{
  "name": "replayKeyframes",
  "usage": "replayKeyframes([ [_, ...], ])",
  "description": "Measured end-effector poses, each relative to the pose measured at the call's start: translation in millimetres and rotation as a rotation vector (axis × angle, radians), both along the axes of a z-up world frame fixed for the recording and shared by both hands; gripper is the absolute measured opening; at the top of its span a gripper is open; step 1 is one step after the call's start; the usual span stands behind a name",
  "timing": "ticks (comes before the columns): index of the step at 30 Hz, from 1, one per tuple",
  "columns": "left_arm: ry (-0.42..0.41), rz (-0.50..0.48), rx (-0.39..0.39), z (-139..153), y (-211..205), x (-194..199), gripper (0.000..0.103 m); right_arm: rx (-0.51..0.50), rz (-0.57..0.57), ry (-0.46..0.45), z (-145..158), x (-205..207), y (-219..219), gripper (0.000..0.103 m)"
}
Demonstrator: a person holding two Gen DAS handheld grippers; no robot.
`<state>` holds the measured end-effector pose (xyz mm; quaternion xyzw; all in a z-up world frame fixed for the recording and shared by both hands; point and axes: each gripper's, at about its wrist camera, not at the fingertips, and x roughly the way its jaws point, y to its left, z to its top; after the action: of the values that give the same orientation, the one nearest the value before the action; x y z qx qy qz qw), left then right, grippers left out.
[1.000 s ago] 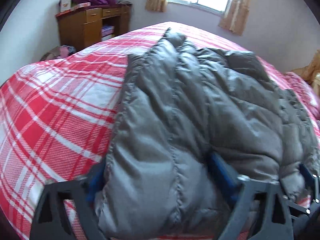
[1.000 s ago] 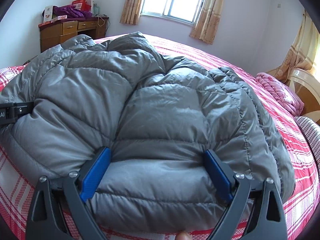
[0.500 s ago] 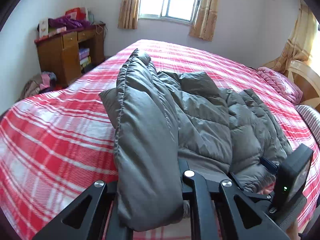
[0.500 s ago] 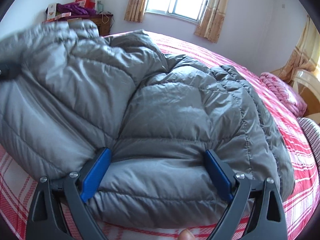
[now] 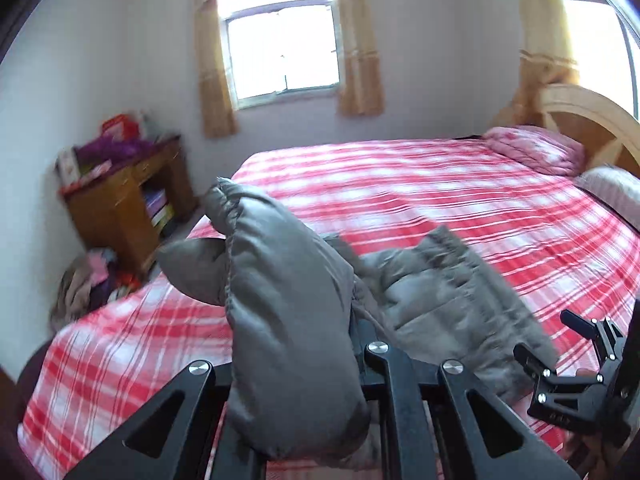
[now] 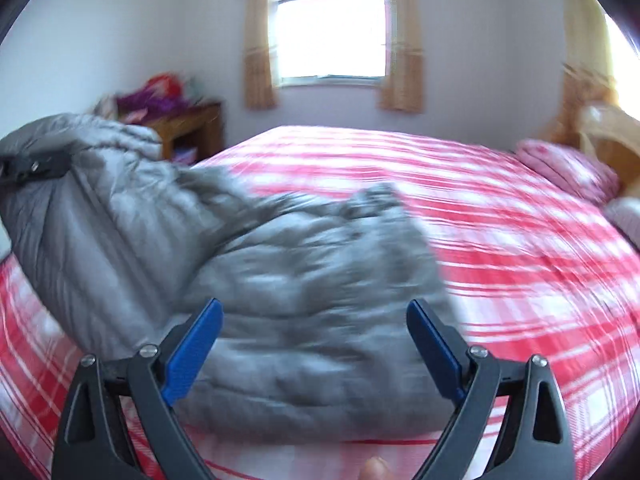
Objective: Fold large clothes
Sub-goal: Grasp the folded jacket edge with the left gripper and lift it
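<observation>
In left tongs (image 5: pixel 320 364): grey jacket (image 5: pixel 280 320).

We see a grey quilted jacket (image 6: pixel 304 280), red-white plaid bed cover (image 5: pixel 460 200), blue fingers (image 6: pixel 192 348), tan curtains (image 5: pixel 360 60).

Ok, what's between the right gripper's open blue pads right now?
In the right wrist view, the right gripper stands open with the grey puffer jacket bulging between its pads; whether they touch the fabric is too blurred to tell.

Grey puffer jacket (image 6: pixel 312 280) on the plaid bed (image 6: pixel 520 248)

My right gripper (image 6: pixel 316 344) hangs wide open over the jacket's near edge; its left side is lifted, clamped by my left gripper (image 6: pixel 36 166).
</observation>
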<state>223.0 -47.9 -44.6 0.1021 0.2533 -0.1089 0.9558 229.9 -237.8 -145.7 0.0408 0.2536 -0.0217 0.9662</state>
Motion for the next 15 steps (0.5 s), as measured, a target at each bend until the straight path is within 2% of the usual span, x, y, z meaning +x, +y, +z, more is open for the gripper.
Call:
replayKeyframes([
  [3,-0.029,-0.102,0.059,-4.0,-55.8,2.3,0.01,0.022,-0.117,0.012,-1.7,-12.9,-45.4,0.096],
  [7,-0.066,-0.222,0.187,-34.4,-127.7,-1.2,0.01,0.058,-0.265,0.082,-22.7,-21.5,-106.4,0.096],
  [9,-0.078,-0.278,0.275,-62.2,-162.3,-1.0,0.01,0.082,-0.312,0.104,-32.0,-26.6,-127.8,0.096],
  [12,-0.049,-0.34,0.387,-109.3,-198.1,0.4,0.01,0.099,-0.372,0.141,-47.3,-35.4,-156.0,0.096],
  [15,-0.067,-0.374,0.467,-140.2,-216.6,-5.5,0.011,0.17,-0.401,0.187,-60.9,-38.3,-178.0,0.096],
])
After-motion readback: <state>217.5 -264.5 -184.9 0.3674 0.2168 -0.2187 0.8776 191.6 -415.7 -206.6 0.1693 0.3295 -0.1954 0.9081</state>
